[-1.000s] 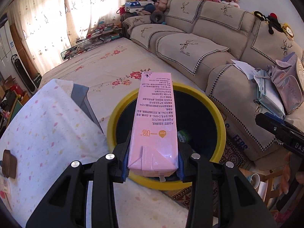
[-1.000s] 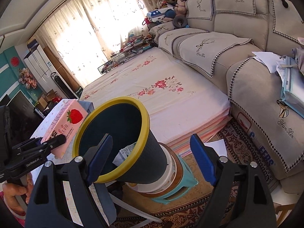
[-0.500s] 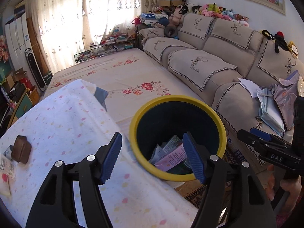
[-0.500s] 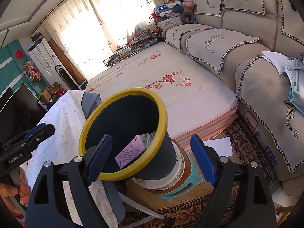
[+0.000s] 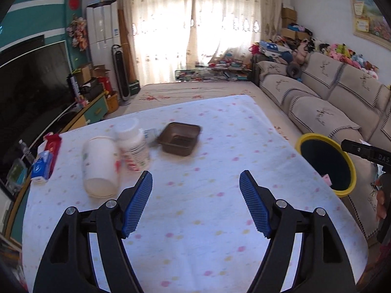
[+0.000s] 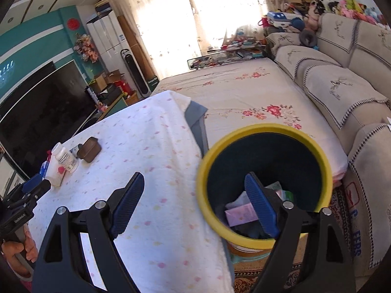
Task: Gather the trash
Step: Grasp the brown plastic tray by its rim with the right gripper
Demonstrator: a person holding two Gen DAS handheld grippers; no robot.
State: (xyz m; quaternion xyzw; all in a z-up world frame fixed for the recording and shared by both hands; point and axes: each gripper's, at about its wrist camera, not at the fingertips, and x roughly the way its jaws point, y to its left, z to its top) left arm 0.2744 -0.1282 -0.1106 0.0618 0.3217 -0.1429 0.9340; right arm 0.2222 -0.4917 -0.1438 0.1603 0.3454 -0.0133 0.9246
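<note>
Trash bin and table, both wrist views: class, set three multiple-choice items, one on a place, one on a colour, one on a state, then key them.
1. Where does the pink carton lie?
A. on the table
B. inside the trash bin
C. on the sofa

2. What colour is the trash bin rim?
A. yellow
B. red
C. white

3. How does the paper cup lie?
A. upright
B. upside down
C. on its side

Key:
1 B, the carton shows among the rubbish within the bin's dark wall.
2 A, a yellow ring tops the bin.
3 C, its open mouth faces the camera on the tablecloth.
</note>
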